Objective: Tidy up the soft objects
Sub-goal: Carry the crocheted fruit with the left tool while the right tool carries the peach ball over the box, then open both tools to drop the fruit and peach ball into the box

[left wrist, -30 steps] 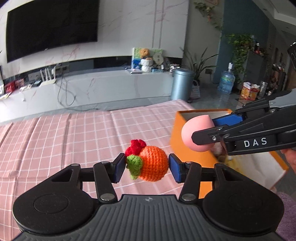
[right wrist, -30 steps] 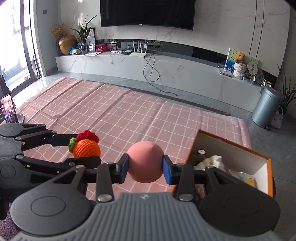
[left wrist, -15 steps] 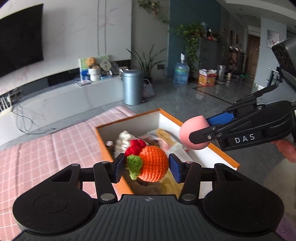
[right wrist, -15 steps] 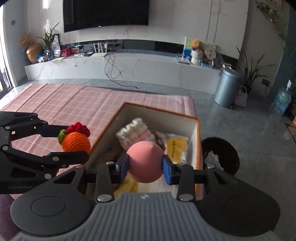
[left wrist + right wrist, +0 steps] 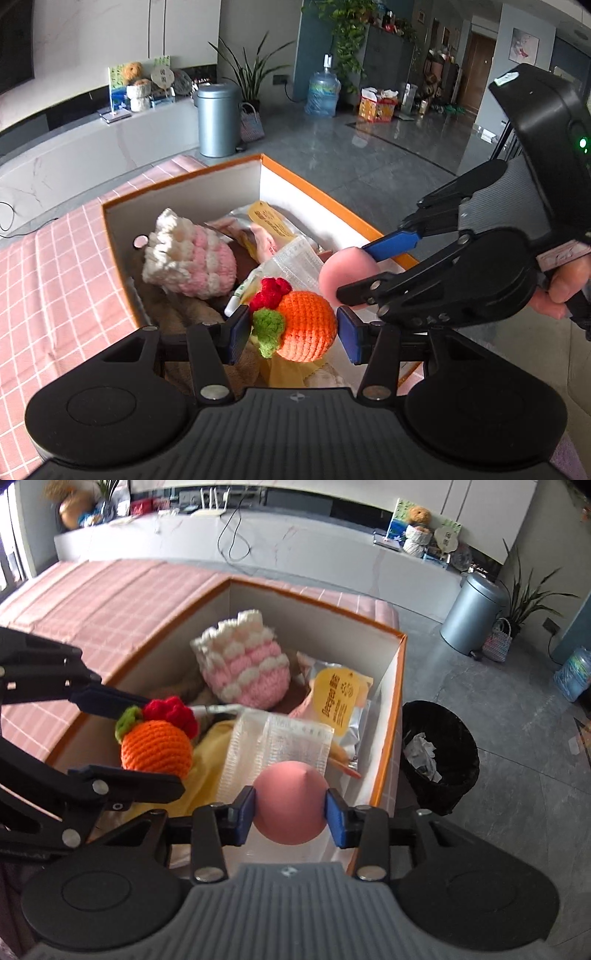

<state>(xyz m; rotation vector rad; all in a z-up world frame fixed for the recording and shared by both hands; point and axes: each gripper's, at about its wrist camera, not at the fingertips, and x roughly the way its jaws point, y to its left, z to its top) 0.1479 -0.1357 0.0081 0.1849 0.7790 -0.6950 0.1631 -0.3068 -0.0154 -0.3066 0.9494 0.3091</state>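
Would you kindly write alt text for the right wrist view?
The right hand-held gripper holds a pink ball over an open orange box of soft items, while the left hand-held gripper holds a crocheted orange beside it.

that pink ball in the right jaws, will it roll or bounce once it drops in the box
The pink ball looks smooth and round, so it would probably roll a little. The orange box below is packed with crinkly packets and a knitted pouch, which should likely cushion and stop it. It seems soft, so a big bounce is unlikely.
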